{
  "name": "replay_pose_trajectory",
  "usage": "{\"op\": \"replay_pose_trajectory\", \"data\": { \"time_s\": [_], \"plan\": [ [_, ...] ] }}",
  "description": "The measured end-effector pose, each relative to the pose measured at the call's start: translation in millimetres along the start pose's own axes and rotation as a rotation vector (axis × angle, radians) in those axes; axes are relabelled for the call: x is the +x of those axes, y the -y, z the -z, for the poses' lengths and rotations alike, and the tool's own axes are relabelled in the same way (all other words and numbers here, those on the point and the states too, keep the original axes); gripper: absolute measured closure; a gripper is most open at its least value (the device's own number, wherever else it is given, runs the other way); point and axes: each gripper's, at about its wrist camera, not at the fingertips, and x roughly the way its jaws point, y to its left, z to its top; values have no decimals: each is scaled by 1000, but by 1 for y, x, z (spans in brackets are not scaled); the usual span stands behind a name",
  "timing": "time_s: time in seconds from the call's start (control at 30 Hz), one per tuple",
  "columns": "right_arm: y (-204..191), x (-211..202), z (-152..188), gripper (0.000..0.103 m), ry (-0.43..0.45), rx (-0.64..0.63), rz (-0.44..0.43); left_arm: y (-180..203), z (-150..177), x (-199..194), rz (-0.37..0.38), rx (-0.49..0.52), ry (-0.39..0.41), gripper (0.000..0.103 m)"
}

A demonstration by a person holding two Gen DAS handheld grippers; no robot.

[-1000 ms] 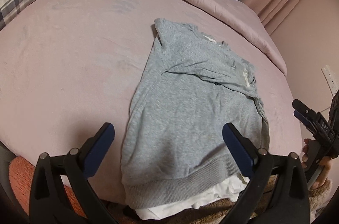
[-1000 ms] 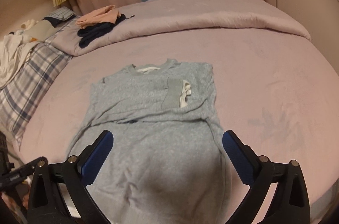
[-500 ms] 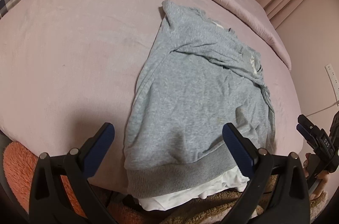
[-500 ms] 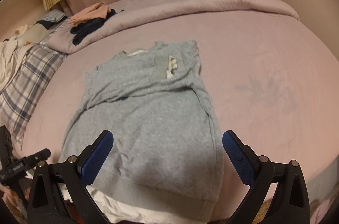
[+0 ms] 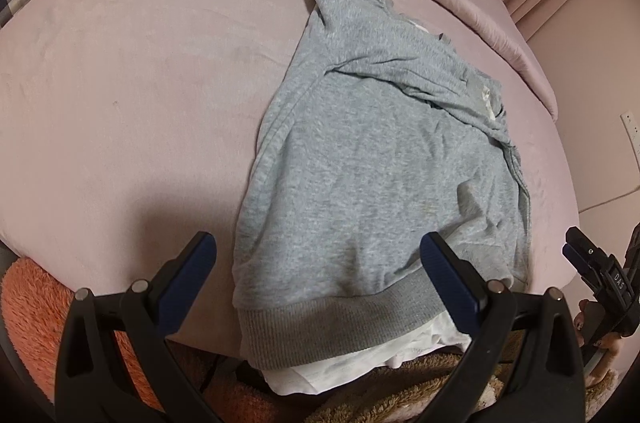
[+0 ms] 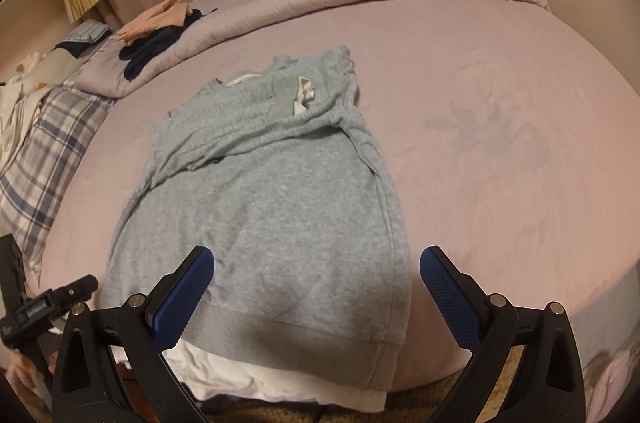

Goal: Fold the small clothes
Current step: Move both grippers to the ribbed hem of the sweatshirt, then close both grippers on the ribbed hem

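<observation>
Both cams have dropped closer to the near bed edge since a sec ago, so the sweatshirt hem now fills more of each view.

Left wrist view: left claw (image 5: pixel 318 273) spread wide, nothing held, hovering over the hem of the grey sweatshirt (image 5: pixel 372 167). Sweatshirt lies flat-ish on the pink bed (image 5: pixel 132 71), sleeves folded across the chest, white garment (image 5: pixel 360 359) poking out under the hem at the bed edge. Right claw (image 5: pixel 592 271) seen at far right, off the bed.

Right wrist view: right claw (image 6: pixel 316 281) also wide open, empty, above the sweatshirt (image 6: pixel 272 207) hem. White garment (image 6: pixel 256 379) under it. Clothes pile (image 6: pixel 160 27) on the folded duvet, plaid pillow (image 6: pixel 48 143) at left.
</observation>
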Motion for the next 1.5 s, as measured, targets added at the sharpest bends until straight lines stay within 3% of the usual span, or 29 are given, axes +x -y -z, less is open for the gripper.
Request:
{"op": "replay_pose_trajectory", "data": {
  "time_s": [0.53,0.93,1.07,1.2,1.27,1.4,1.47,1.5],
  "plan": [
    [14,18,22,1,-103,63,-2,-11,6,23,-23,-31,-74,1],
    [24,33,40,1,-191,106,-19,-20,15,29,65,-85,-131,6],
    [29,38,45,1,-219,140,-34,-20,18,29,96,-94,-134,17],
    [30,41,49,7,-234,140,-46,-19,21,29,108,-82,-137,23],
    [30,41,50,11,-230,134,-39,-19,23,28,111,-74,-135,31],
    [34,38,53,29,-216,134,-16,-23,26,27,111,-75,-128,46],
    [37,37,53,39,-206,135,-14,-23,26,28,116,-75,-126,63],
    [37,37,53,44,-203,138,-19,-23,26,29,122,-84,-128,67]
  ]
}}
